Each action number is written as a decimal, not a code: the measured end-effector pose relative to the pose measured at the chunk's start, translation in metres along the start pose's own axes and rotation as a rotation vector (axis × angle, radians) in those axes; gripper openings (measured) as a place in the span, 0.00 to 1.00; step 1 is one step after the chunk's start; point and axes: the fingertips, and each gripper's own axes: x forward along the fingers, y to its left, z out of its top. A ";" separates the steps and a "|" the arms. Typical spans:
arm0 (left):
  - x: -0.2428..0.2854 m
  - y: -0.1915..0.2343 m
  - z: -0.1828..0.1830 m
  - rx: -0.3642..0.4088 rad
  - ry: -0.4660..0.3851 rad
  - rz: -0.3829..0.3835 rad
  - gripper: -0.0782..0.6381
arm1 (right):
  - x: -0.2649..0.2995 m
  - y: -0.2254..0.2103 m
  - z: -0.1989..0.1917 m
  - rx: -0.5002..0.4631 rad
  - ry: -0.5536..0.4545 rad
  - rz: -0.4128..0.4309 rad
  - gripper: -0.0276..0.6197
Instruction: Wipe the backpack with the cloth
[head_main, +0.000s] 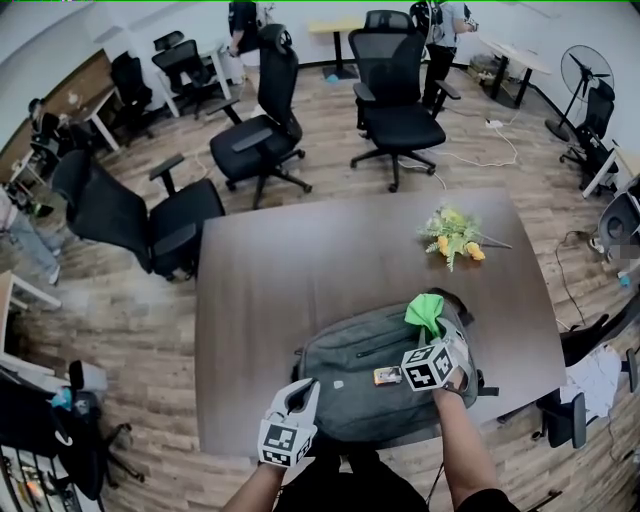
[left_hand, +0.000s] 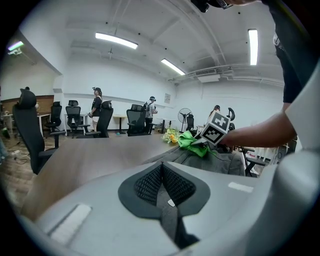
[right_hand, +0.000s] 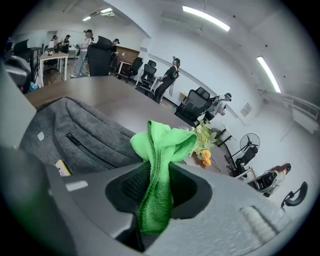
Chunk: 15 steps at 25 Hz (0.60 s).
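A grey backpack (head_main: 365, 375) lies flat on the brown table (head_main: 290, 270) near its front edge, with a small orange tag (head_main: 387, 376) on its front. My right gripper (head_main: 437, 340) hovers over the pack's right part, shut on a bright green cloth (head_main: 425, 311) that sticks up between its jaws (right_hand: 160, 165). The pack's zipped pocket (right_hand: 85, 147) shows to the left in the right gripper view. My left gripper (head_main: 300, 405) rests at the pack's front left corner, jaws pressed together with nothing between them (left_hand: 162, 187). From there, the cloth (left_hand: 192, 142) appears far off.
A bunch of yellow and green artificial flowers (head_main: 452, 236) lies on the table beyond the backpack. Several black office chairs (head_main: 262, 120) stand past the table's far edge and to the left (head_main: 130, 215). People stand by desks at the back of the room.
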 end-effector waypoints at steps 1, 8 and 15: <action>-0.001 0.001 0.001 0.003 0.000 0.000 0.13 | -0.001 -0.005 -0.001 -0.012 0.002 -0.015 0.20; -0.006 0.005 0.006 0.030 -0.015 0.008 0.13 | -0.011 -0.035 -0.013 -0.063 -0.006 -0.102 0.20; -0.013 0.006 -0.003 0.029 0.004 0.030 0.13 | -0.037 -0.021 0.001 -0.002 -0.101 -0.051 0.21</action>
